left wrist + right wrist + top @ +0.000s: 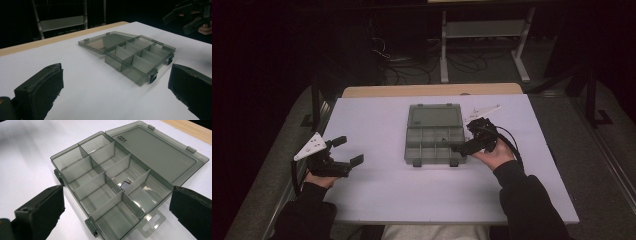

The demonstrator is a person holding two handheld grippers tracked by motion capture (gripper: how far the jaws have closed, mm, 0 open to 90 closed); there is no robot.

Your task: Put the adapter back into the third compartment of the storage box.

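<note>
A smoky translucent plastic box (434, 141) lies at frame centre, lid flat open; left claw (347, 150) and right claw (460, 146) are both wide and empty.

Dim, dark surroundings; soft, grainy pictures

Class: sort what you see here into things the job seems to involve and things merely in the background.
Seems involved:
compartment box, lid open flat
small part in one compartment
right gripper, open over the box
left gripper, open, off to the side

Background:
metal stand
floor cables
</note>
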